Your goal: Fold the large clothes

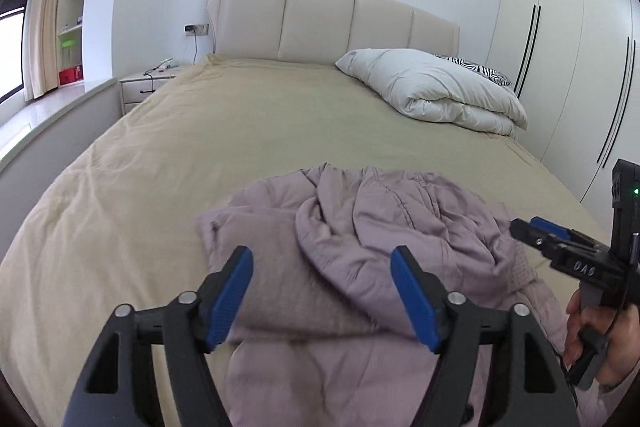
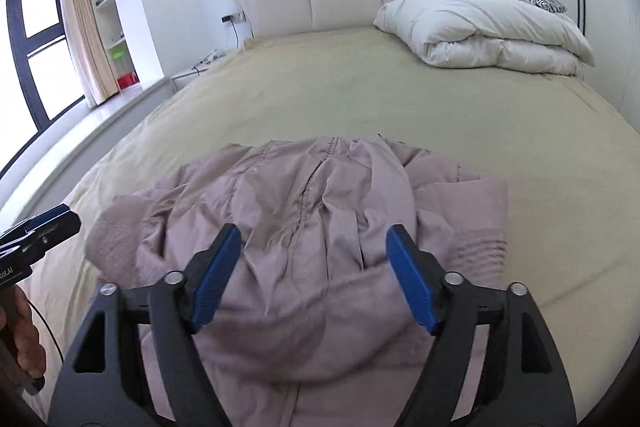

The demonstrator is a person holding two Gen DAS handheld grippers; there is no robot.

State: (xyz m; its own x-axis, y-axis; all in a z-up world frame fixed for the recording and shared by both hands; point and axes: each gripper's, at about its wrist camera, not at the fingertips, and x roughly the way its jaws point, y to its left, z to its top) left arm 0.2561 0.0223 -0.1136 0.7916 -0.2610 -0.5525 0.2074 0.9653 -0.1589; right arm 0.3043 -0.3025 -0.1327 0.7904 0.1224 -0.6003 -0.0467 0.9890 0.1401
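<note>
The mauve jacket (image 2: pixel 304 227) lies rumpled on the bed (image 2: pixel 360 95), near its foot. Both left tongs (image 1: pixel 322 293) and right tongs (image 2: pixel 314 277) gape empty above it. Best next: pinch matching hem corners, lift evenly, smooth flat before folding.

Readable text: white lettering on the black body of the right gripper (image 1: pixel 532 233), seen from the left wrist view, reads roughly "DAS" or "DAO"; last character not resolved. On the black body of the left gripper (image 2: pixel 60 219), at the left edge of the right wrist view, a partial white marking reads roughly "ool.AI", its start cut off by the frame. Red box (image 1: pixel 71 74) on the shelf: print too small to read. No other legible text, numbers or signs.
</note>
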